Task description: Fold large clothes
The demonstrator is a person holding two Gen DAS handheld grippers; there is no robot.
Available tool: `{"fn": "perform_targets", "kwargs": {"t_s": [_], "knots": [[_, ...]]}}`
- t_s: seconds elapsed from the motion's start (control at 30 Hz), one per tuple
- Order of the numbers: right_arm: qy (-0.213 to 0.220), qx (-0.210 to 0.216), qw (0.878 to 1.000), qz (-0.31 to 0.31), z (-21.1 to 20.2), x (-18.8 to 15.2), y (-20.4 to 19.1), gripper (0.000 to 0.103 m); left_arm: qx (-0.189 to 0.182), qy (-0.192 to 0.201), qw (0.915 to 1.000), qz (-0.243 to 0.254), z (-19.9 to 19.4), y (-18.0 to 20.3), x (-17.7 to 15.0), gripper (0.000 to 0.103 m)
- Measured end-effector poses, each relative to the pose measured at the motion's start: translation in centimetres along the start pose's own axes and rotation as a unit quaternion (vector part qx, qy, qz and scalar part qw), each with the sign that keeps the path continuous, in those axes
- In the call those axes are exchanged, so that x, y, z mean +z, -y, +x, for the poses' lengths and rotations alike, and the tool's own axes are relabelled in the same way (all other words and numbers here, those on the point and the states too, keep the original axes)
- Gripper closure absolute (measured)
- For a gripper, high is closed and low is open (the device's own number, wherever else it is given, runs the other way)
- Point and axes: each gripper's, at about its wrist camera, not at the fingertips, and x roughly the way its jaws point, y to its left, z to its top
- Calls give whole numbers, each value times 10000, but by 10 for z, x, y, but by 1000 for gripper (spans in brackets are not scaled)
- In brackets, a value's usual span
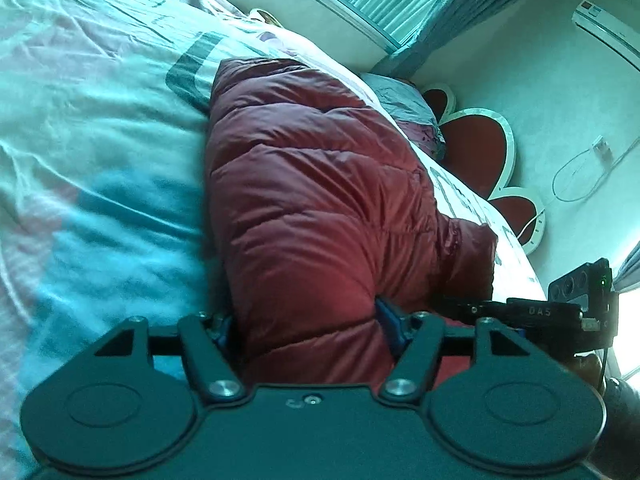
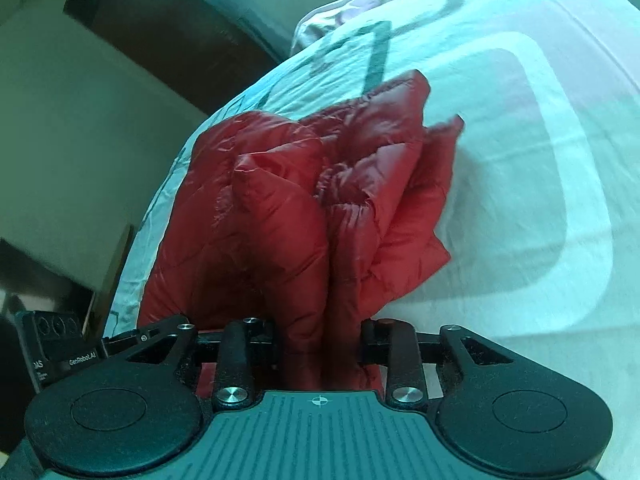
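Observed on a bed cover (image 1: pixel 100 152): pale cotton-like cloth, creased, printed with large grey-green letters and rounded bands. Lying on it, a dark red quilted down jacket (image 1: pixel 320 200), glossy synthetic shell, puffed into stitched panels, bunched and partly folded over itself. From the right wrist view, same jacket (image 2: pixel 280 220) noted as a heap of rounded lobes with a gathered seam near the middle and one flap reaching out toward the cover's printed band. Beyond the bed, a flower-shaped red headboard (image 1: pixel 480 148) with white edging, a grey pillow (image 1: pixel 400 100) against it, teal curtains (image 1: pixel 440 20) and a wall-mounted air conditioner (image 1: pixel 604 24). Left gripper (image 1: pixel 308 328) angled downward over the near end of the jacket, black hinged linkages with blue pads showing; jaws set fairly wide with a thick fold of the jacket filling the gap, pads seen against the fabric on both sides. Right gripper (image 2: pixel 320 340) likewise pitched downward, jaws at a narrower setting, closed upon an upright pinch of the red fabric rising between them. Each gripper's black body visible at the edge of the other's view, just beside the jacket.
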Motion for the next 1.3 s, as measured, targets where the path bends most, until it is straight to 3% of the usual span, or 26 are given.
{"fn": "perform_targets", "kwargs": {"t_s": [0.1, 0.13, 0.2, 0.23, 0.27, 0.3, 0.37, 0.4, 0.5, 0.63, 0.77, 0.93, 1.03, 1.1, 1.3], "knots": [[135, -156, 9998, 28, -15, -9, -3, 52, 84, -32, 9998, 151, -6, -1, 6, 27], [242, -273, 9993, -24, -23, -9, -7, 43, 237, -7, 9993, 276, -15, -5, 8, 19], [551, -456, 9972, -238, -46, -10, -15, 41, 457, 109, 9977, 489, -33, -2, 12, 19], [728, -532, 9953, -357, -58, -7, -19, 41, 469, 208, 9972, 535, -42, -2, 16, 27], [911, -548, 9932, -482, -68, -3, -27, 41, 400, 292, 9972, 563, -51, -1, 19, 47], [1060, -534, 9911, -609, -74, 4, -35, 41, 385, 370, 9968, 590, -55, 1, 28, 54], [1218, -546, 9869, -903, -73, 22, -53, 68, 428, 586, 9938, 839, -56, 9, 46, 59], [1209, -594, 9848, -1092, -64, 30, -66, 71, 502, 702, 9914, 986, -51, 17, 59, 59], [1028, -819, 9768, -1688, -28, 58, -93, 78, 387, 704, 9886, 1272, -22, 36, 91, 59], [495, -1156, 9729, -1938, 30, 71, -96, 78, 431, 80, 9855, 1642, 46, 57, 113, 59], [192, -1745, 9659, -1905, 46, 50, -63, 78, 606, -423, 9804, 1825, 90, 56, 104, 60], [268, -1693, 9730, -1546, 44, 35, -31, 78, 582, -482, 9809, 1791, 93, 47, 93, 61], [483, -1728, 9711, -1574, 10, 33, -49, 78, 559, -293, 9785, 1963, 66, 59, 87, 64], [716, -1476, 9722, -1673, -23, 25, -66, 78, 444, -143, 9776, 2051, 35, 69, 75, 64], [656, -957, 9788, -1689, -72, -27, -87, 78, 86, -188, 9769, 2125, -19, 91, 15, 64]]}}
